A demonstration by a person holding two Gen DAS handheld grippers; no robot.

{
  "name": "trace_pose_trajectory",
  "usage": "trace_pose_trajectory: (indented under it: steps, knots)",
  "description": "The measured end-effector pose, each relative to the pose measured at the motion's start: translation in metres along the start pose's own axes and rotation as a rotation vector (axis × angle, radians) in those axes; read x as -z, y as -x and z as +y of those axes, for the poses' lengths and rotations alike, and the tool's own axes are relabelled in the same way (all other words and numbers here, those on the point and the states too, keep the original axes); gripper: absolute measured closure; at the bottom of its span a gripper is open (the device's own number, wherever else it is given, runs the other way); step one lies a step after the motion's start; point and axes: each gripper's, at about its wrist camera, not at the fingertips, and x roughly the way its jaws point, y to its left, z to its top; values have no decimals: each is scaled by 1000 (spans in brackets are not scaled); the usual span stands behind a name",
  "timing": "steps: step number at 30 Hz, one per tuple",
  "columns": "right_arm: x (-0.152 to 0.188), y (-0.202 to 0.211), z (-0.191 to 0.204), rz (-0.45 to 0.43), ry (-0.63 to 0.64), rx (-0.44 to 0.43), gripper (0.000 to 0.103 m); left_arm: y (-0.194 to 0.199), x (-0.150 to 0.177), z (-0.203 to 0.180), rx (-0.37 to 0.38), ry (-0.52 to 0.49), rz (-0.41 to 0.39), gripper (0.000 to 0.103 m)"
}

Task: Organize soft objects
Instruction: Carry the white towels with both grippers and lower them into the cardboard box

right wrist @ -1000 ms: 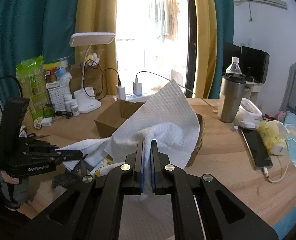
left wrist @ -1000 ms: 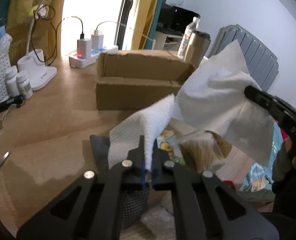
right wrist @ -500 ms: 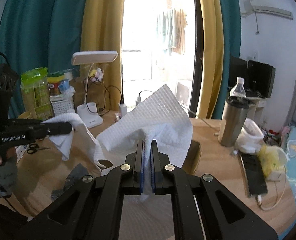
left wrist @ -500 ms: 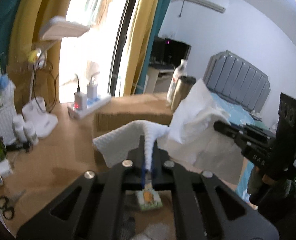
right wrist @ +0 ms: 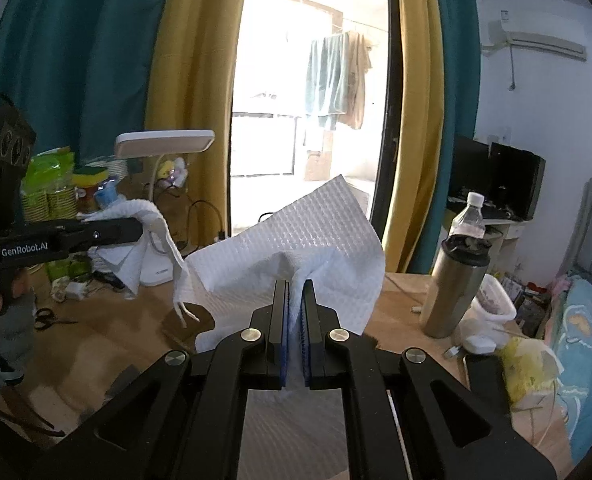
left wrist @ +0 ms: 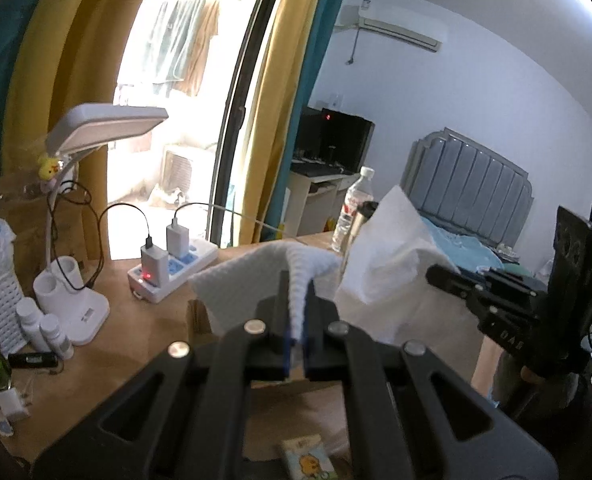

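Note:
A white waffle-textured cloth (right wrist: 292, 240) hangs in the air above the wooden desk, stretched between both grippers. My left gripper (left wrist: 296, 280) is shut on one corner of the cloth (left wrist: 252, 280). My right gripper (right wrist: 294, 284) is shut on the other corner. In the left wrist view the right gripper (left wrist: 435, 274) shows at the right with cloth bunched around its tip. In the right wrist view the left gripper (right wrist: 136, 228) shows at the left with cloth draped over it.
A cardboard box (left wrist: 200, 318) sits on the desk (left wrist: 136, 332) under the cloth. A power strip (left wrist: 172, 268), a desk lamp (left wrist: 108, 128) and small bottles (left wrist: 44, 328) stand at the left. A steel tumbler (right wrist: 451, 288), a water bottle (right wrist: 467, 216) and scissors (right wrist: 48, 316) are nearby.
Both grippers have risen well above the desk with the cloth, and both views have tilted up toward the window. The cloth has lifted off the box and basket.

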Motion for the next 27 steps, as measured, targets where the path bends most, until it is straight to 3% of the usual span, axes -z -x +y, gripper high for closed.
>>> trace_pose_trajectory:
  steps: [9,27]
  knots:
    - [-3,-32,-10,25,-9,14,97,-45,1,25,20,29,38,100]
    - [45,-111,-29,202,-86,19,97,-121,36,41,-18,42,201,100]
